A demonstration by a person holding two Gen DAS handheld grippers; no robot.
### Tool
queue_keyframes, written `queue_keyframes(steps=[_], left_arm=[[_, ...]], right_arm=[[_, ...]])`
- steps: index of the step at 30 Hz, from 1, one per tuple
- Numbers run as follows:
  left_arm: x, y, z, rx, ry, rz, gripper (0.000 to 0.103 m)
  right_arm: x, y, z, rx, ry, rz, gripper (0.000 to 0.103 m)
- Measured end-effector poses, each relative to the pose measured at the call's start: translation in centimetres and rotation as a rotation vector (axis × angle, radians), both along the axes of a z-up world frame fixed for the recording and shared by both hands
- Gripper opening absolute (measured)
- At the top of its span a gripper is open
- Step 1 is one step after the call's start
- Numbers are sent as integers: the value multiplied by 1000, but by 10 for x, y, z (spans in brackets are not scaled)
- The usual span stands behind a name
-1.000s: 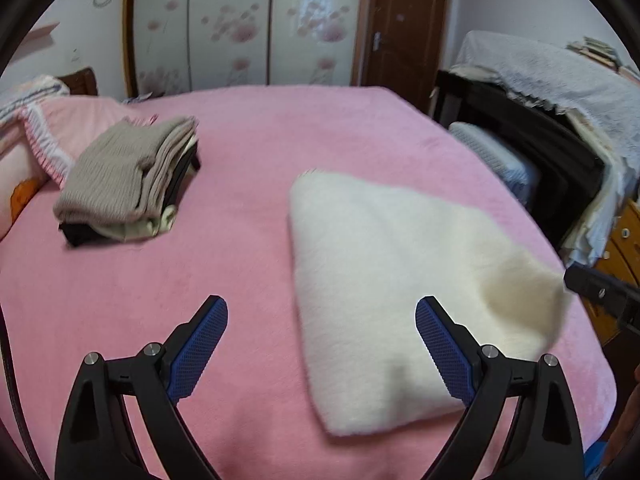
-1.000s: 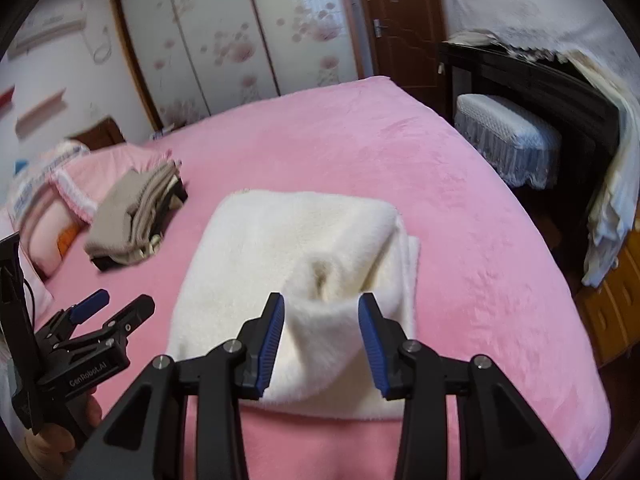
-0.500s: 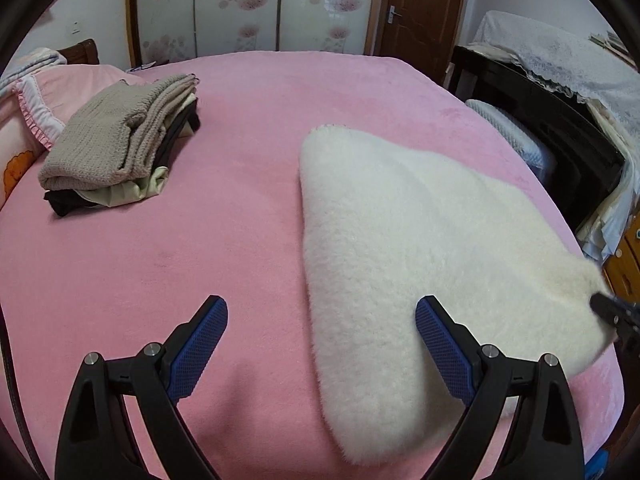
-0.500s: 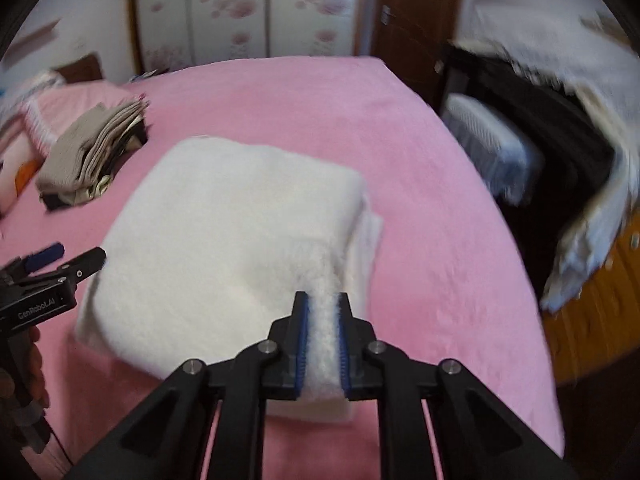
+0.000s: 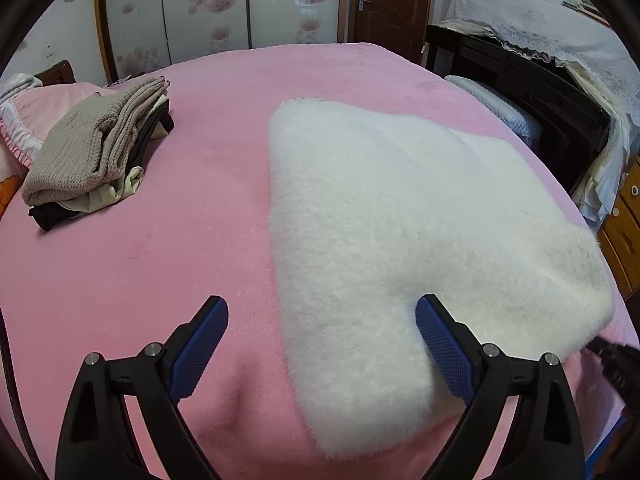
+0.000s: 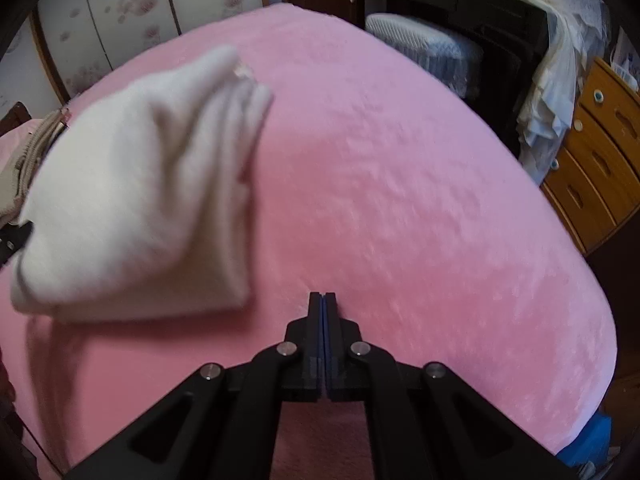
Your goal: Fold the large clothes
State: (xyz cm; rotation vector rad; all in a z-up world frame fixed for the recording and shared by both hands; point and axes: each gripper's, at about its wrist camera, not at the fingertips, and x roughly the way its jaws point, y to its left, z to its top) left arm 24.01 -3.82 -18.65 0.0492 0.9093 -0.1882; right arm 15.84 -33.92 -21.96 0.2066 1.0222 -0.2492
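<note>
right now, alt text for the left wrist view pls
A folded white fleece garment lies on a pink bed, its near left edge between the fingers of the open left gripper. A stack of folded clothes sits at far left.

Fluffy cream-white garment, folded into a thick flat rectangle, on the pink bed cover

No text, label, brand, number or sign can be read in either view at this moment.
</note>
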Motion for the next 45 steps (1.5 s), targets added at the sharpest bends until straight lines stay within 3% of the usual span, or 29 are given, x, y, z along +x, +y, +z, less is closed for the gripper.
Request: queue_keyframes(steps=[6, 9, 12, 16, 20, 22, 27, 30, 34, 39, 45], left_arm=[[0, -2, 3, -7, 8, -26, 94], [4, -5, 12, -39, 44, -74, 94], [11, -9, 33, -44, -8, -110, 94], [37, -15, 55, 21, -93, -102, 94], [79, -20, 50, 84, -73, -74, 94], [95, -21, 41, 76, -33, -59, 94], [111, -19, 13, -14, 71, -22, 94], [105, -22, -1, -100, 122, -36, 94], [88, -33, -6, -34, 62, -67, 95], [86, -32, -9, -38, 51, -75, 96], [88, -25, -7, -59, 72, -56, 97]], right_arm=[[26, 14, 59, -4, -141, 56, 1], [42, 25, 81, 10, -168, 122, 7], [64, 36, 95, -6, -177, 186, 19], [102, 52, 105, 4, -186, 246, 20], [135, 59, 99, 92, -181, 263, 20], [150, 63, 91, 117, -167, 262, 20], [175, 56, 48, 9, -30, 214, 16], [162, 44, 26, 32, -17, 220, 16], [129, 49, 16, -25, -49, 229, 16], [114, 42, 10, 4, -106, 168, 16], [118, 53, 17, -35, -87, 165, 19]])
